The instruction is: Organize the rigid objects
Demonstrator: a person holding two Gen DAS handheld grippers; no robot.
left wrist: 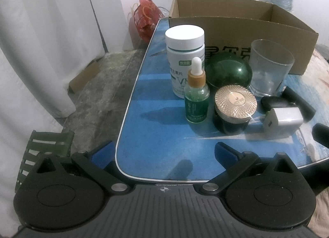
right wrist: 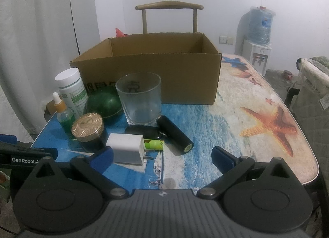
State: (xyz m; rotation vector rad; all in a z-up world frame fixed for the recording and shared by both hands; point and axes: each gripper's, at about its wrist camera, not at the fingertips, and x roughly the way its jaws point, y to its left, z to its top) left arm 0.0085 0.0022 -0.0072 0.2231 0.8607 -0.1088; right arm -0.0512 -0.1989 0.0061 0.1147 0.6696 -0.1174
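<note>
A cluster of objects stands in front of an open cardboard box (right wrist: 156, 73) (left wrist: 242, 32): white pill bottle (left wrist: 185, 57) (right wrist: 71, 90), green dropper bottle (left wrist: 196, 94) (right wrist: 63, 112), green dome (left wrist: 229, 71) (right wrist: 103, 101), gold-lidded jar (left wrist: 235, 108) (right wrist: 89, 133), clear glass (left wrist: 269, 67) (right wrist: 141, 100), white charger (left wrist: 283, 121) (right wrist: 128, 148), black cylinder (right wrist: 174, 134), black oval case (right wrist: 141, 131), green battery (right wrist: 154, 144). My left gripper (left wrist: 164, 151) is open and empty at the table's near left corner. My right gripper (right wrist: 162, 156) is open and empty, just in front of the charger.
The table (right wrist: 267, 114) has a sea and starfish print. A wooden chair (right wrist: 168, 18) stands behind the box. A water dispenser (right wrist: 259, 38) is at the far right. A red bag (left wrist: 146, 20) and a green basket (left wrist: 47, 151) sit off the table's left side.
</note>
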